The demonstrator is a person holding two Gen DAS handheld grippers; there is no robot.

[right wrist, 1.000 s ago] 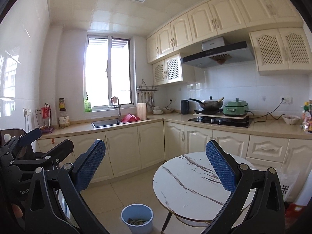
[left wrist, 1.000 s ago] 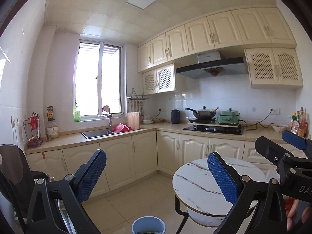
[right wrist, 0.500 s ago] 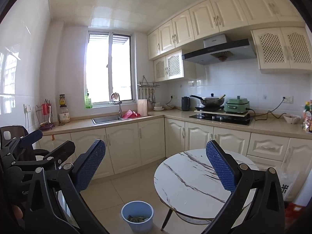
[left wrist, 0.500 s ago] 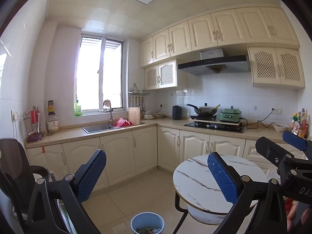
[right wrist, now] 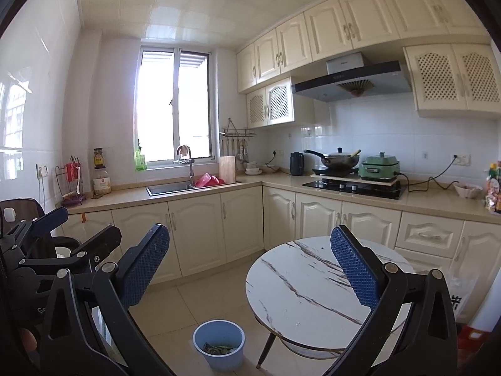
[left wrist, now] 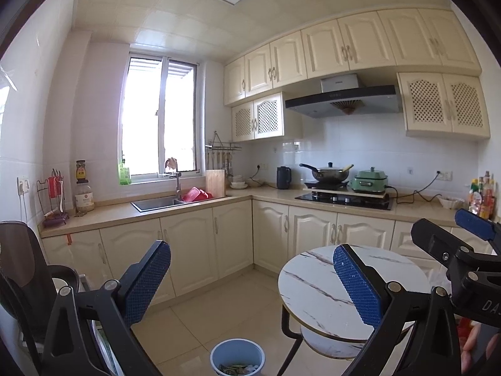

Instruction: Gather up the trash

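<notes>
Both grippers are held up level in a kitchen, looking across the floor toward the cabinets. The left gripper (left wrist: 252, 277) fills the bottom of the left wrist view, its blue-padded fingers (left wrist: 147, 282) spread wide apart with nothing between them. The right gripper (right wrist: 250, 275) sits the same way in the right wrist view, its fingers (right wrist: 353, 269) wide apart and holding nothing. Each gripper also shows in the other's view: the right one at the right edge of the left wrist frame, the left one at the lower left of the right wrist frame.

A small blue trash bin (right wrist: 219, 344) stands on the tiled floor at the bottom centre of both frames, just left of the round table (right wrist: 297, 285). Some scraps lie in its bottom; what they are cannot be told. The table's white marbled surface carries nothing that can be made out, and a lower shelf shows under it.

Along the far wall, a beige counter runs across the middle of the frame. A sink (left wrist: 156, 203) sits under the window left of centre, with something red (left wrist: 195, 194) beside it. To the right of centre are a black kettle (left wrist: 283, 178), a wok (left wrist: 328, 172) on the stove and a green cooker (left wrist: 369, 181). A dark chair (left wrist: 22, 269) stands at the left edge.
</notes>
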